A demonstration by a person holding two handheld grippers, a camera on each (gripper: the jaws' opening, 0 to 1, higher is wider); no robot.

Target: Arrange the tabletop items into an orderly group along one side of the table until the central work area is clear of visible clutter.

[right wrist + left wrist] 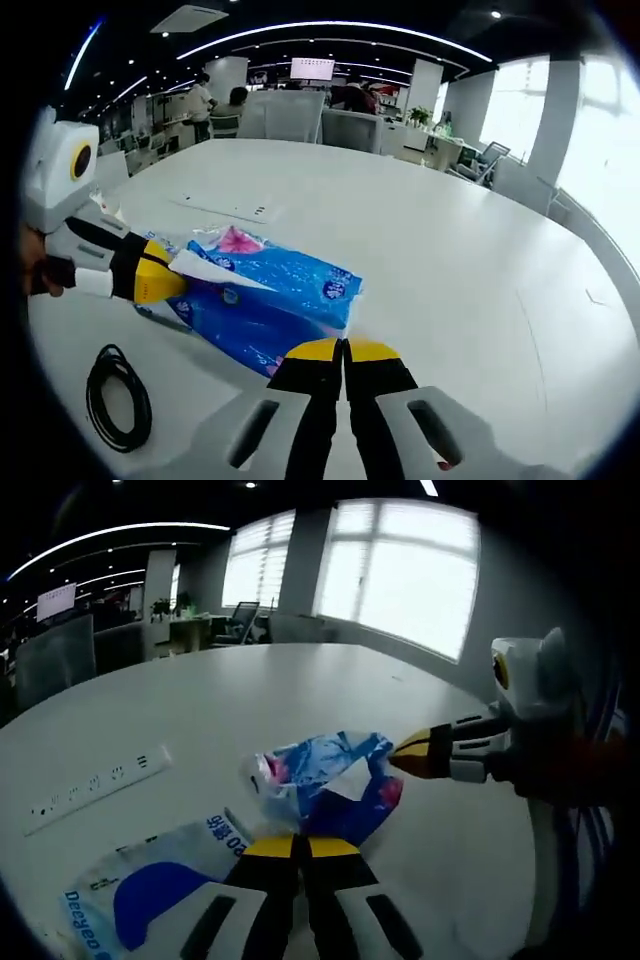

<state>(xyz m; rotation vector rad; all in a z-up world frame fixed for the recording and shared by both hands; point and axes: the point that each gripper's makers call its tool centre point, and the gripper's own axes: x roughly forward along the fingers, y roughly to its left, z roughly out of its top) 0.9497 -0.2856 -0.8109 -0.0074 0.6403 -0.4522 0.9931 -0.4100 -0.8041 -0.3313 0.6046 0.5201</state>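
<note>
Both tools, left (300, 846) and right (344, 349), are sitting pressed together beside the blue tissue pack (268, 303), leaving the table (450, 240) beyond lying open.

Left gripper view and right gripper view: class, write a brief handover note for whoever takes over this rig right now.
Left tongs: shut, tips at the blue tissue pack; grip unclear.
Right tongs: shut, at the pack's opposite edge.
The pack lies mid-way across the table; a white-and-blue bag, power strip and black cable coil are scattered nearby.
Done: nothing grouped yet.
Left: line everything along one side.
</note>
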